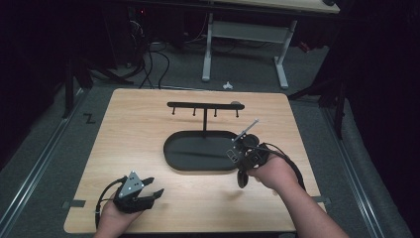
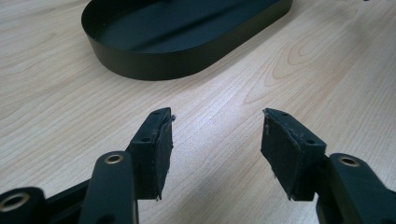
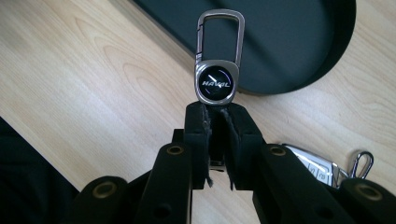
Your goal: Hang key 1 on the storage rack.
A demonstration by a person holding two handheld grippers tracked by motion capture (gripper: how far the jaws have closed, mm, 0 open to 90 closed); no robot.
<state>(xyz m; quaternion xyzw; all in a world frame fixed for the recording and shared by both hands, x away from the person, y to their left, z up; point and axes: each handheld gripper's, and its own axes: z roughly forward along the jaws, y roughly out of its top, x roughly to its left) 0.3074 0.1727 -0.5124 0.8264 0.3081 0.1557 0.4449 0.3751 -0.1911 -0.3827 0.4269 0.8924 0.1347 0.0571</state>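
Observation:
My right gripper [image 3: 215,109] is shut on the lower end of a metal keychain [image 3: 217,84] with a round "HAVAL" badge and a carabiner clip that sticks out past the jaw tips. In the high view the right gripper [image 1: 237,148] is at the right end of a black oval tray [image 1: 198,151]. A silver car key fob [image 3: 317,168] with a small clip lies on the table under this gripper. My left gripper [image 1: 154,187] rests near the front left of the table. Its jaws [image 2: 217,121] are open with nothing between them and point toward the tray [image 2: 154,65].
A black T-shaped rack [image 1: 204,105] with several small hooks rises from the tray's far side. The wooden table [image 1: 133,134] has bare room left of and in front of the tray. Its near edge shows at the lower left in the right gripper view.

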